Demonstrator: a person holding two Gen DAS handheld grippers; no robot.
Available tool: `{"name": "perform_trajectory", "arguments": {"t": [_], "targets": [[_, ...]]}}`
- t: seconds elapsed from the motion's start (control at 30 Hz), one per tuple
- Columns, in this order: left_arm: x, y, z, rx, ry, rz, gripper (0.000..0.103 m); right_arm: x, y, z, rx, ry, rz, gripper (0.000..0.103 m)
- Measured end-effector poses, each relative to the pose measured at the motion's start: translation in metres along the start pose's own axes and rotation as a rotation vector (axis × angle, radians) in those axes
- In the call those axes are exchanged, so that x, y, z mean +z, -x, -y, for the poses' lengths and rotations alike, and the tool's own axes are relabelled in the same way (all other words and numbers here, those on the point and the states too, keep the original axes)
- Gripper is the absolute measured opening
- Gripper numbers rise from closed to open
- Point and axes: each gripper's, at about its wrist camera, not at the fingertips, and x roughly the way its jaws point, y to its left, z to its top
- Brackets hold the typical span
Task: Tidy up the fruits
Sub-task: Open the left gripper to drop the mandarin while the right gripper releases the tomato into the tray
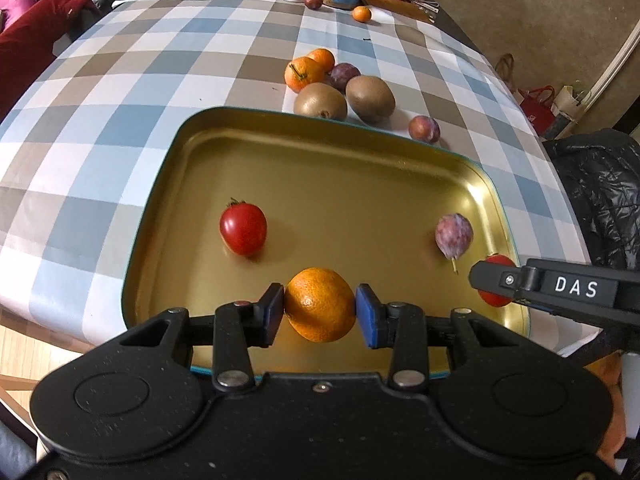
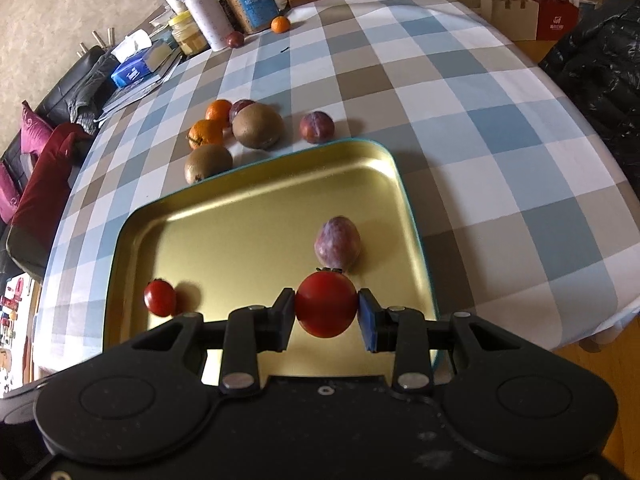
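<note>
Two fruits are clamped right now: your left gripper (image 1: pixel 320 307) has its pads tight on an orange (image 1: pixel 320 304), and your right gripper (image 2: pixel 326 307) is pinching a red tomato (image 2: pixel 326 304). Both hang over the near end of the gold tray (image 1: pixel 340 152). A second tomato (image 1: pixel 243 229) and a plum (image 1: pixel 454 236) lie inside it. Kiwis (image 1: pixel 370 98) and other fruit wait beyond its far edge on the checked tablecloth (image 1: pixel 120 100).
</note>
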Motion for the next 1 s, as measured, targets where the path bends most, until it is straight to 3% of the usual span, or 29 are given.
{"name": "perform_trajectory", "arguments": {"t": [0.2,0.47,1.0], "targets": [[-0.008,0.002,0.005,0.004,-0.008,0.008,0.047,-0.010,0.006,0.001,-0.004,0.009,0.010,0.035],[-0.012,0.019,0.012,0.067,-0.034,0.092,0.047,-0.015,0.011,0.001,-0.009,0.016,0.023,0.035],[-0.026,0.020,0.005,0.111,0.020,0.086,0.051,-0.022,0.010,0.006,0.003,0.024,-0.021,0.036]]}}
